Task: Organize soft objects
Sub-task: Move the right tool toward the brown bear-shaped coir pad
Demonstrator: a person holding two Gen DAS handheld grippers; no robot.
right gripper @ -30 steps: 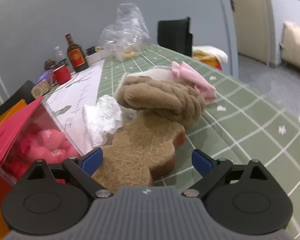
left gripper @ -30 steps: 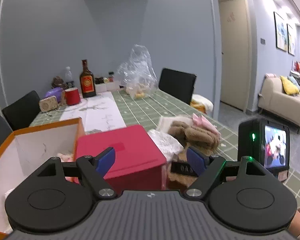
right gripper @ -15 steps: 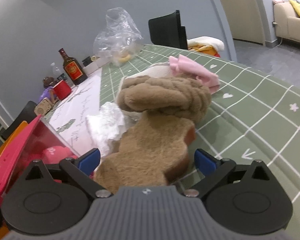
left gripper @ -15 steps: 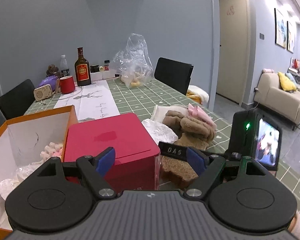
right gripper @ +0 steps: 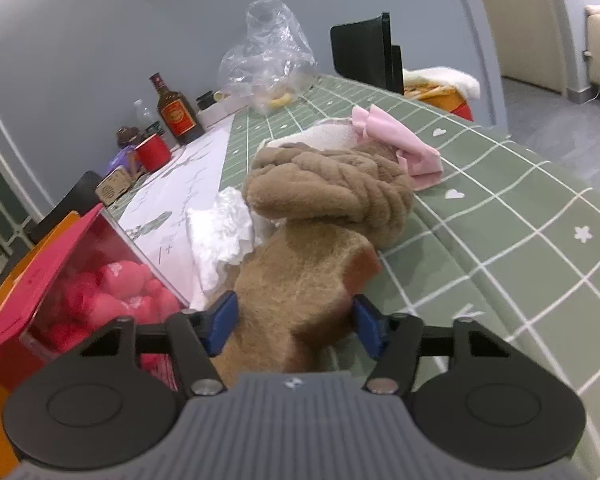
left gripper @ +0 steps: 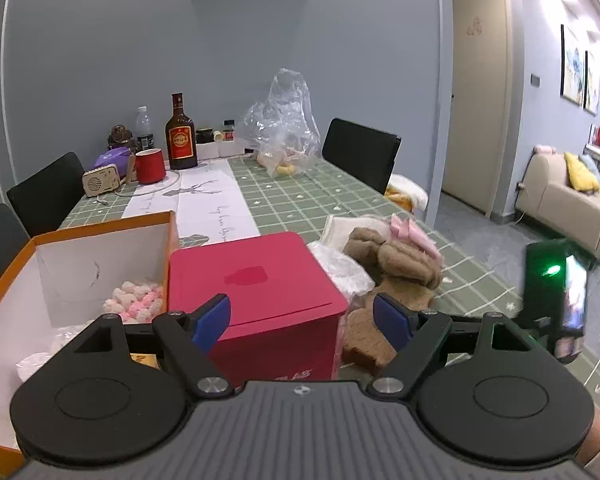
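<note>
A brown bread-shaped plush (right gripper: 300,272) lies on the green checked tablecloth (right gripper: 520,240), partly under a brown knitted plush (right gripper: 332,192) with a pink bow (right gripper: 400,140). My right gripper (right gripper: 294,320) is closing on the bread plush's near end, and both blue pads meet its sides. Left of it lies a crumpled white soft piece (right gripper: 224,236). My left gripper (left gripper: 302,314) hangs open over the red box (left gripper: 256,280), with nothing between its fingers. The box's clear side shows pink soft pieces (right gripper: 112,292). An orange box (left gripper: 100,256) holds a pink-white fluffy piece (left gripper: 136,300).
At the far end of the table stand a brown bottle (left gripper: 180,140), a red mug (left gripper: 150,166), a small radio (left gripper: 100,180) and a clear plastic bag (left gripper: 284,132). Black chairs (left gripper: 360,152) flank the table. The table's edge drops off on the right.
My right gripper's jaws have narrowed from wide open onto the bread-shaped plush, and it has pushed in closer. The left gripper has hardly moved and stays open.
</note>
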